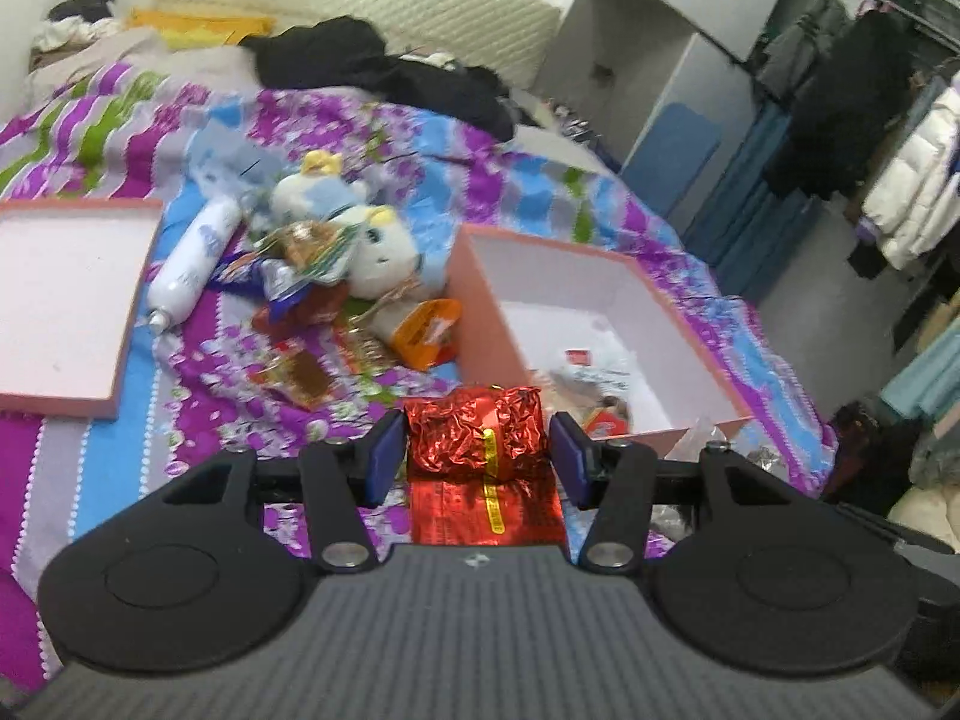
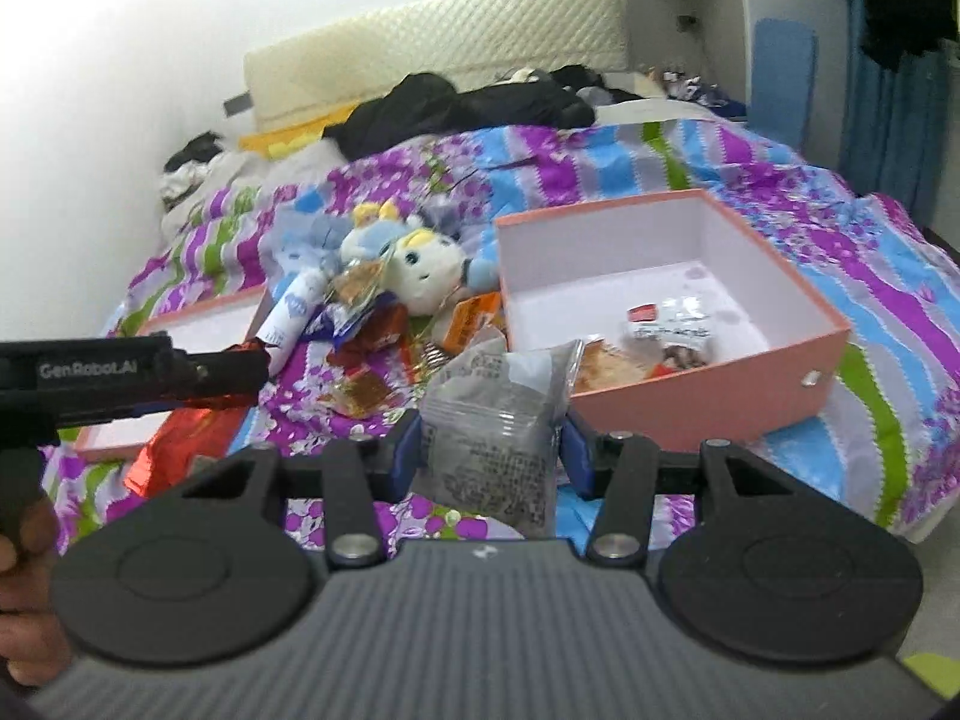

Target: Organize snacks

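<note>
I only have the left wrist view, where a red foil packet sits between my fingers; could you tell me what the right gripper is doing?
Observer: The right gripper is shut on a grey snack packet.
Operator: Thank you. Is it over the pink box yet?
Observer: Not yet; the packet is short of the pink box, before its near wall.
Operator: Can you see my left gripper?
Observer: Only its side, at the left edge; the red foil packet hangs below it.
</note>
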Motion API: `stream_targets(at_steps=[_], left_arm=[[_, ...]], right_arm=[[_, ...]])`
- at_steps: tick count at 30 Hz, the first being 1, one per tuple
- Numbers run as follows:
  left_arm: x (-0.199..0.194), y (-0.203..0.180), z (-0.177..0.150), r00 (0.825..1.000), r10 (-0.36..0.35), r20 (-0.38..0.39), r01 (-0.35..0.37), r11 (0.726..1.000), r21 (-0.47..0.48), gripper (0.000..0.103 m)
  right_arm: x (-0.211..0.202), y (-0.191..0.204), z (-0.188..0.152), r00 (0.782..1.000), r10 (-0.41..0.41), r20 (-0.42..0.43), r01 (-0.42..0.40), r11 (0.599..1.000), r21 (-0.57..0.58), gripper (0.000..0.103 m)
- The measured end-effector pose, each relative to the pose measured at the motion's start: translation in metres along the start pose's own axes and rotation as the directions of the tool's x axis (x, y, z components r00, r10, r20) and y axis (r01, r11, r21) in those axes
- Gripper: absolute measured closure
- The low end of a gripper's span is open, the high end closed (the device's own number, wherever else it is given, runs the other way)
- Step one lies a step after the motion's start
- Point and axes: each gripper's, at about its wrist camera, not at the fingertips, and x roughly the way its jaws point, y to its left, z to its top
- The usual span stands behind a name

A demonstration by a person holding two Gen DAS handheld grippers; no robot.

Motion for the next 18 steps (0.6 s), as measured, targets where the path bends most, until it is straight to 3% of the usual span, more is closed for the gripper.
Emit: stream_targets(at_steps=[3,9,18], left_arm=[[-0.003,-0.015,0.000,1.000,-0.025,0.014,0.025,1.000,0.010,0.045],[0.020,-0.048,0.004,0.997,-0.068,-0.034,0.070,0.996,0.062,0.045],[0.110,-0.076,0.050,0.992,-0.092,-0.088,0.098,0.993,0.066,0.045]], right_arm=[[-0.012,-0.010,0.001,1.000,-0.015,0.021,0.015,1.000,0.019,0.052],[-0.016,-0.034,0.009,0.998,-0.036,0.045,0.033,0.998,0.048,0.052],[0.037,-0.084,0.055,0.998,-0.063,0.016,0.063,0.997,0.042,0.052]])
